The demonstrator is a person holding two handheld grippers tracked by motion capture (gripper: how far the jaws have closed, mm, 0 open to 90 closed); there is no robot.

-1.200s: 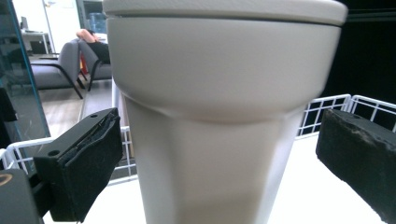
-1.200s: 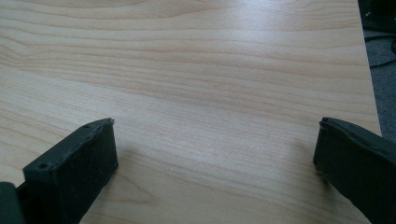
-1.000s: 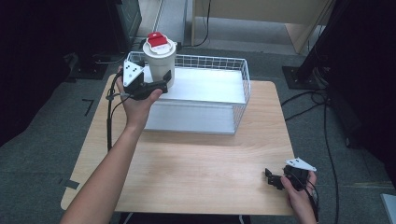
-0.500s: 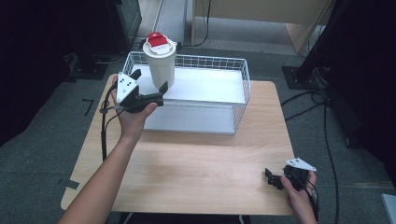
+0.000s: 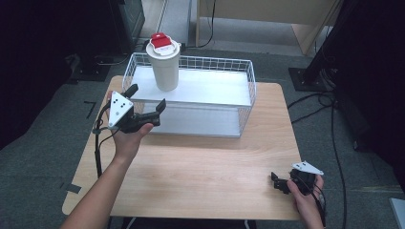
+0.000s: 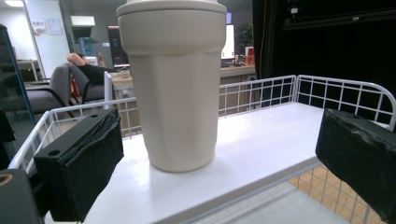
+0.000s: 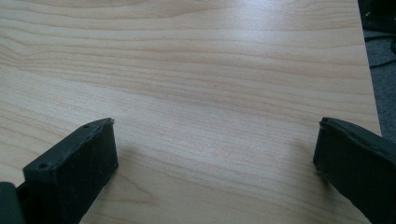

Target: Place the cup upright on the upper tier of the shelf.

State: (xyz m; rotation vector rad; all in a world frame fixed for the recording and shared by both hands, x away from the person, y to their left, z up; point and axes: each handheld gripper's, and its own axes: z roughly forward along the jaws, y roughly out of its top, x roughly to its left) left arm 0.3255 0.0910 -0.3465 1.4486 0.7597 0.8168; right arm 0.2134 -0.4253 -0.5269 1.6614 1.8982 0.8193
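A cream tumbler [image 5: 164,67] with a red-topped lid stands upright on the upper shelf of a white wire rack [image 5: 216,90], at its left end. My left gripper [image 5: 148,96] hovers open just in front of the rack's left side, a short way back from the tumbler and not touching it. In the left gripper view the tumbler [image 6: 180,88] rises between and beyond the two spread jaws of the gripper [image 6: 217,154]. My right gripper [image 5: 275,182] rests low at the table's near right corner. It is open over bare wood, with nothing between the jaws [image 7: 215,140].
The rack stands at the back of the wooden table [image 5: 205,162], with a lower shelf [image 5: 200,125] under the upper one. Dark stands and cables [image 5: 334,119] lie on the floor to the right. Dark equipment stands at the back left.
My left gripper has let go of the tumbler and drawn back toward the near left, jaws spread. The tumbler stays on the shelf. The right gripper has not moved.
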